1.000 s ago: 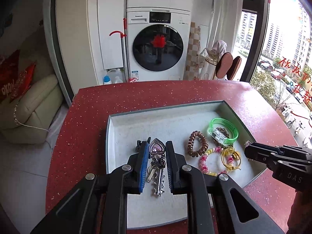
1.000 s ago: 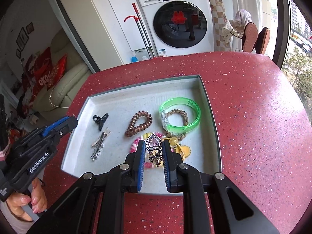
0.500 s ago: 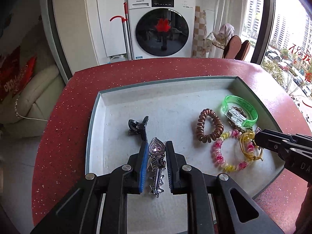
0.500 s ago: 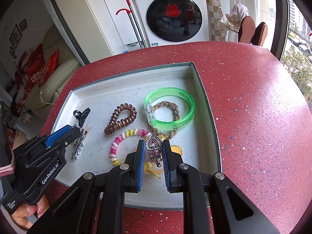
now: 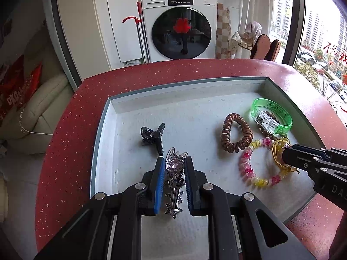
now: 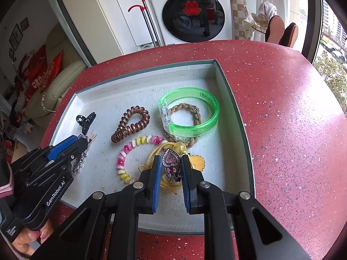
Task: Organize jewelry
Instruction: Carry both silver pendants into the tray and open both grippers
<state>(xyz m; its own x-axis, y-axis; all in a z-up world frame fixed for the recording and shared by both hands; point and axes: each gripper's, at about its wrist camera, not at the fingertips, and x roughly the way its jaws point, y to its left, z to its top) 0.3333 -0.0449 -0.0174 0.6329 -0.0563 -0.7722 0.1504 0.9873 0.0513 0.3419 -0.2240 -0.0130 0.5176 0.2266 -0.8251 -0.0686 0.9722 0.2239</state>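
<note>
Holding silver heart-topped key charm betw narrow blue pads, L gripper sits over grey tray at 7 o'clock, prob to sort it w/ black claw clip. R gripper, 5 o'clock, pinches heart-shaped pendant over yellow cord, likely untangling.

Glossy translucent green plastic bangle, shiny metal heart clip, speckled red tabletop, matt grey tray

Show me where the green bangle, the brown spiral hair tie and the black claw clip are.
green bangle (image 6: 196, 127), right wrist view, on its near green band.
brown spiral hair tie (image 6: 130, 127), right wrist view, on its lower coil.
black claw clip (image 5: 151, 135), left wrist view, on its hinge.
</note>
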